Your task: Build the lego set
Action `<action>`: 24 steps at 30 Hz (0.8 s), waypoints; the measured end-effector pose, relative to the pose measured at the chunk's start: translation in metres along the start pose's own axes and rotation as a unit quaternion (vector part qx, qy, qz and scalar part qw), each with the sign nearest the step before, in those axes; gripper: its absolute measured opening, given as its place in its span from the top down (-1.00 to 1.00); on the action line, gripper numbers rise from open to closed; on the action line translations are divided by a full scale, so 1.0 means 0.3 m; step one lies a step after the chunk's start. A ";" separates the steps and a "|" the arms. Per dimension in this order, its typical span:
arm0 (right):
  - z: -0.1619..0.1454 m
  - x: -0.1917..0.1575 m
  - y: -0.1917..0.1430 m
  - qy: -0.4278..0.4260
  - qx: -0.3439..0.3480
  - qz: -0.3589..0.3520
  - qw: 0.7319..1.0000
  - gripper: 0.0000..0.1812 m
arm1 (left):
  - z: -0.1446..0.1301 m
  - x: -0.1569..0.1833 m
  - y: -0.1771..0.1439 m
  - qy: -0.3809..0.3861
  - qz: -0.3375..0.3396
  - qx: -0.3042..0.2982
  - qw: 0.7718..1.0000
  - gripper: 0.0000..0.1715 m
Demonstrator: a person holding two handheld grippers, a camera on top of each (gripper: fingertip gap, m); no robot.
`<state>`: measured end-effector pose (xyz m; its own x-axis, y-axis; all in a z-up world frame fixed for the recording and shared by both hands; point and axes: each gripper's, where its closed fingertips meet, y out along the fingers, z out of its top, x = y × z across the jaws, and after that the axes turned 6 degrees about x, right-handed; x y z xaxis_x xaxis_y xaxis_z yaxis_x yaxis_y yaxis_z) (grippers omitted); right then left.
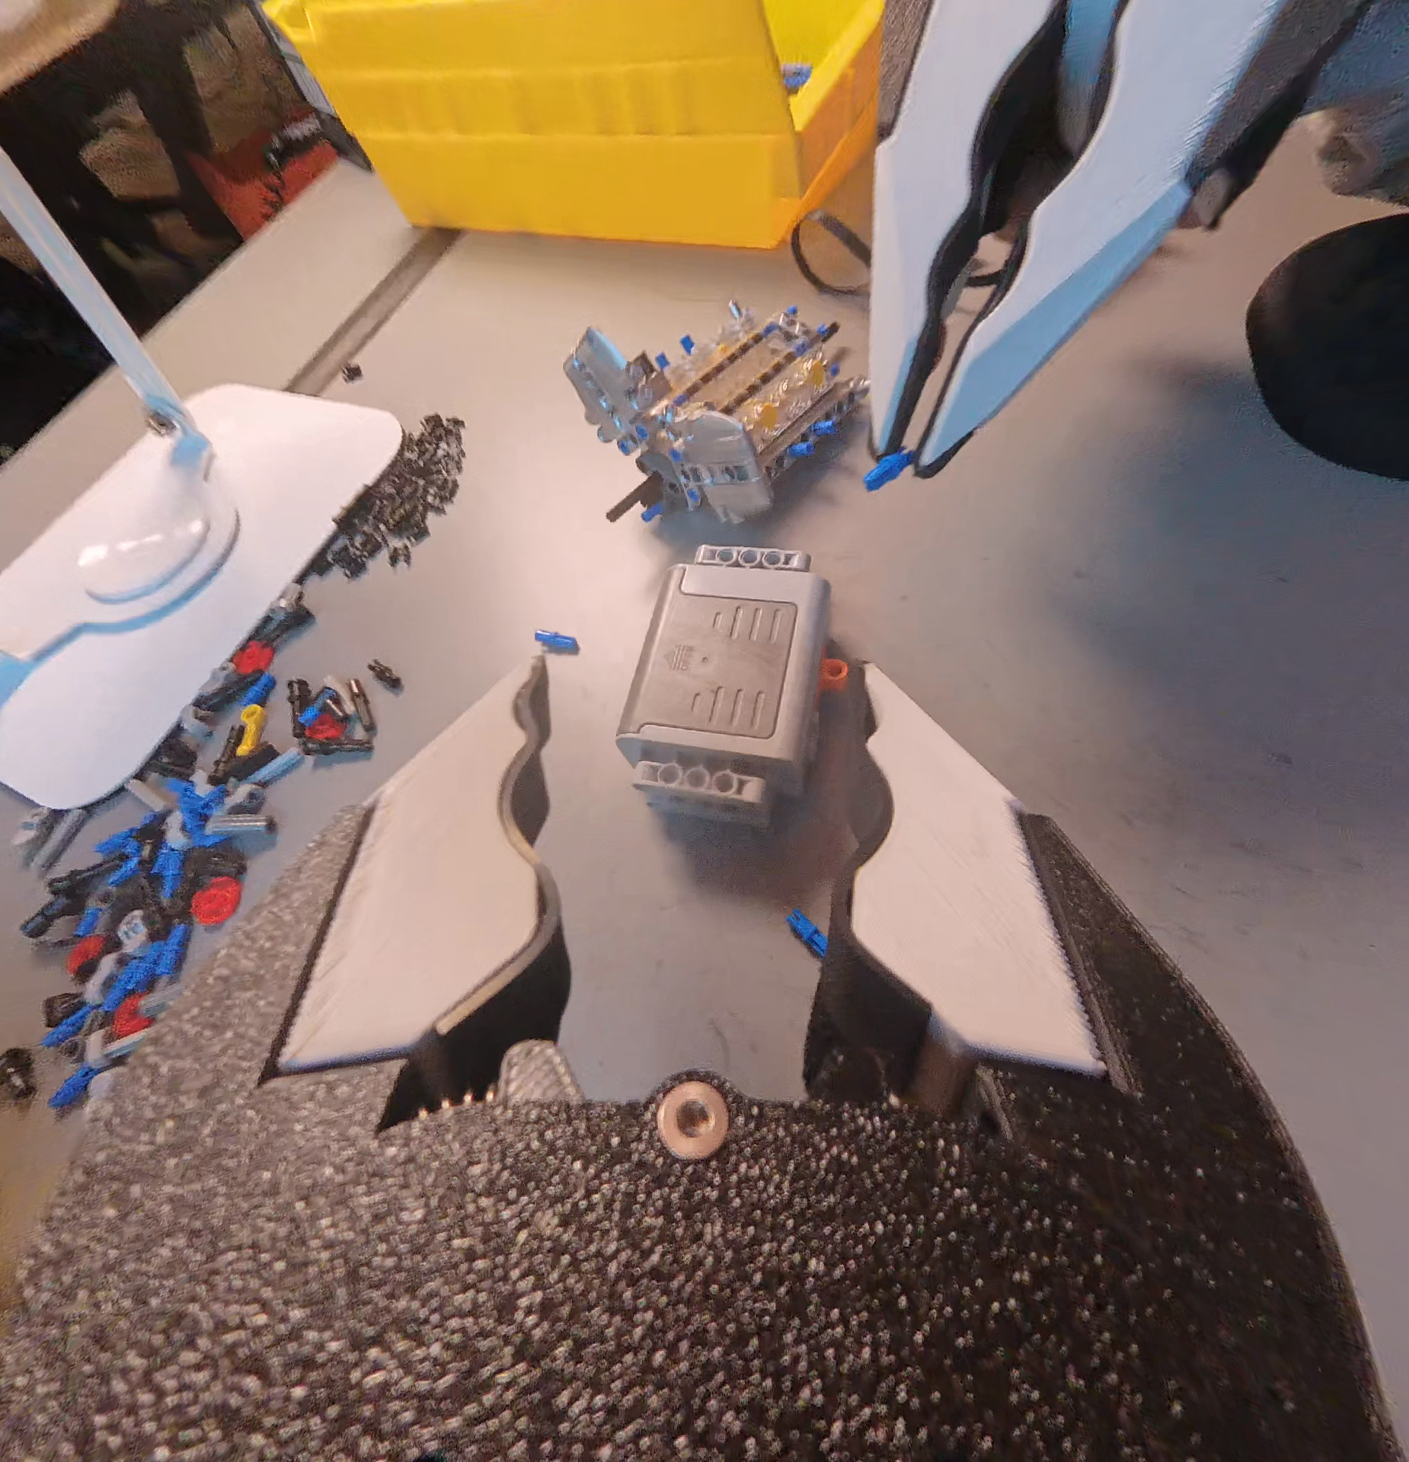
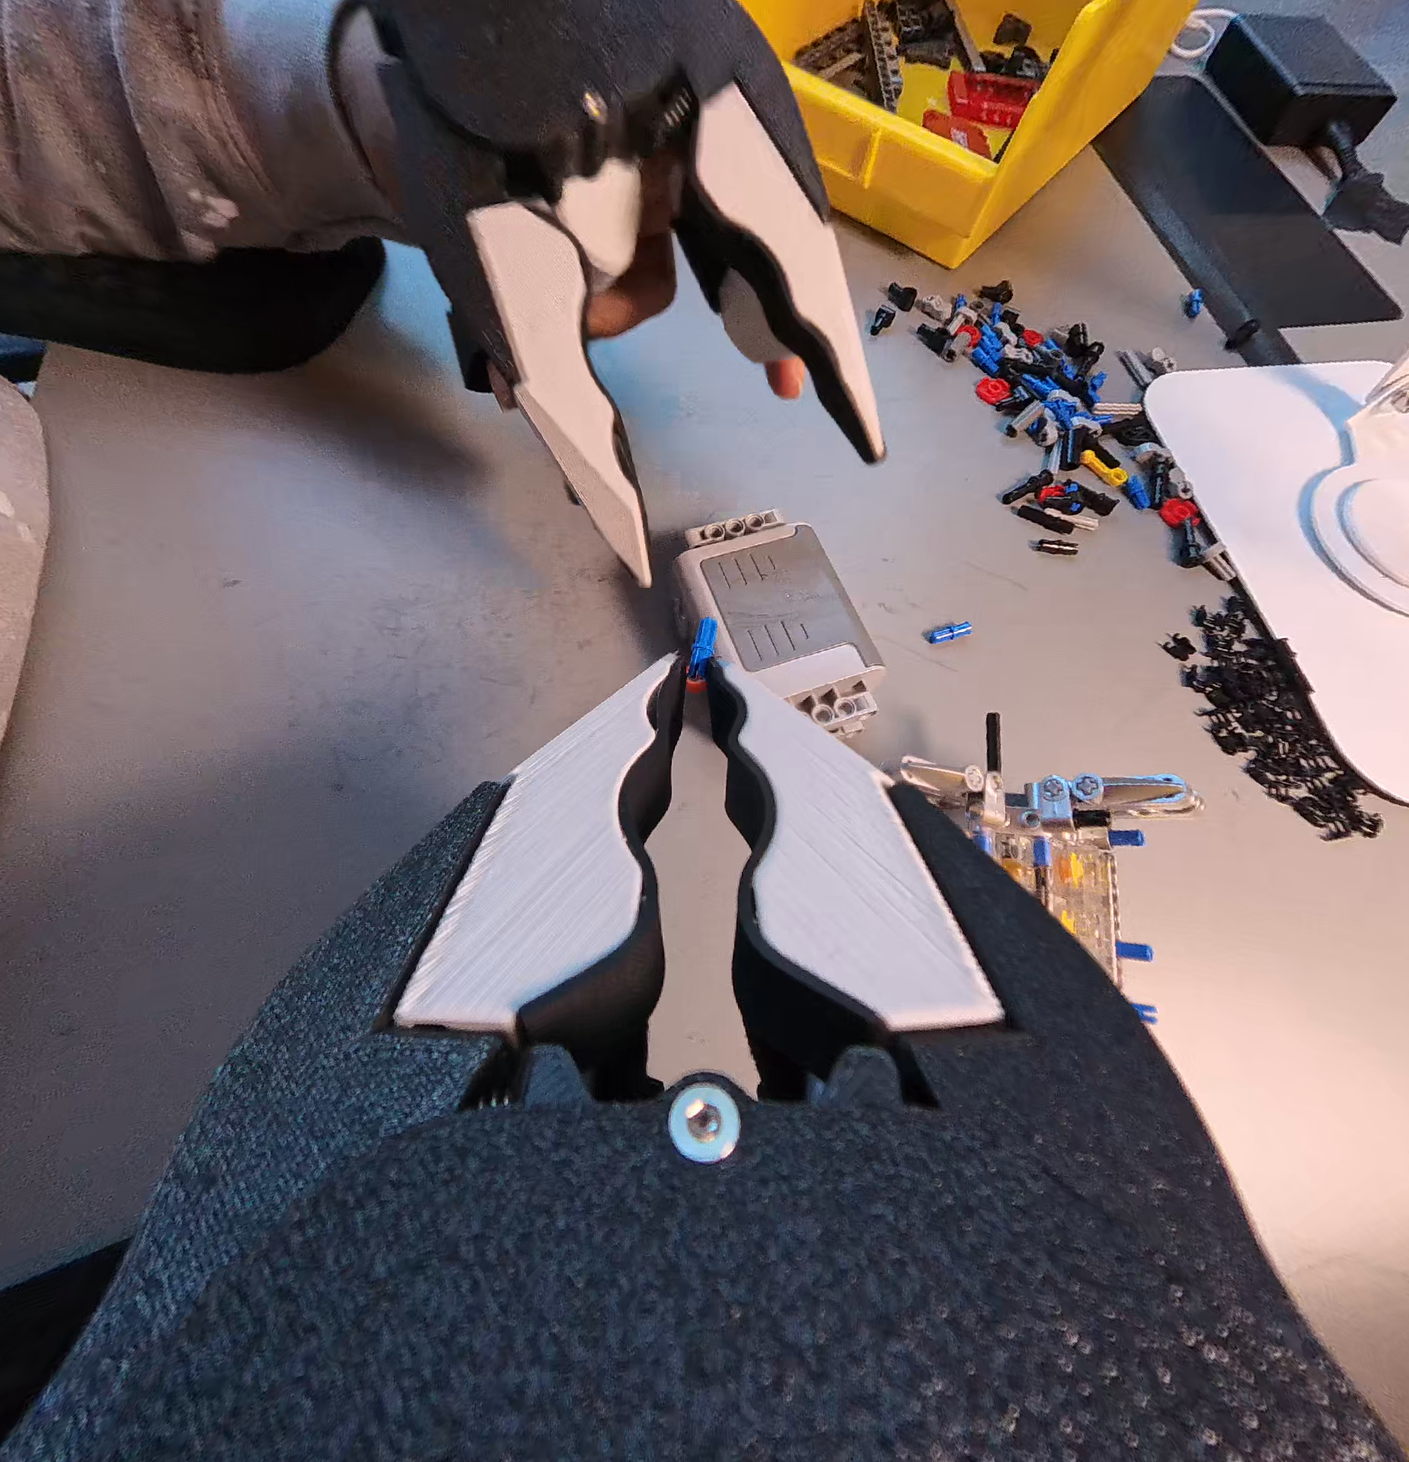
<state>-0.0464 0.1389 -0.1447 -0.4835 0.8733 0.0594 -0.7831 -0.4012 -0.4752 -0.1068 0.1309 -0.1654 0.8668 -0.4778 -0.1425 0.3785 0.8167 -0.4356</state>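
Left gripper point(image 1: 701, 672) sits low centre of its own view, jaws spread wide. Right gripper point(image 2: 692, 660), mid-frame in its view, is pinched nearly closed on a tiny blue pin point(image 2: 703, 639), tips pointing down.

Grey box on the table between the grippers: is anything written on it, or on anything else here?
No text can be read in either view.
Grey box: a small embossed mark on its lid, too blurred to read.
Red parts in the yellow bin: pale specks, too small to tell.
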 end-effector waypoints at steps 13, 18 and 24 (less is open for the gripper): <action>0.030 0.010 -0.031 0.016 0.043 0.002 0.999 0.95 | -0.094 0.153 0.052 -0.049 -0.143 -0.096 0.984 0.29; 0.040 -0.014 -0.027 0.018 0.054 0.015 0.998 0.94 | -0.096 0.266 -0.008 -0.081 -0.194 -0.095 0.973 0.29; 0.022 -0.071 0.000 0.015 0.044 0.041 0.998 0.94 | -0.114 0.327 -0.052 -0.019 -0.173 -0.102 0.979 0.31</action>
<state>-0.0388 0.1185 -0.1403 -0.5364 0.8439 -0.0032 -0.7732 -0.4929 -0.3990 -0.0388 0.0603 -0.2030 0.7116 -0.6984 0.0770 0.5823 0.5249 -0.6208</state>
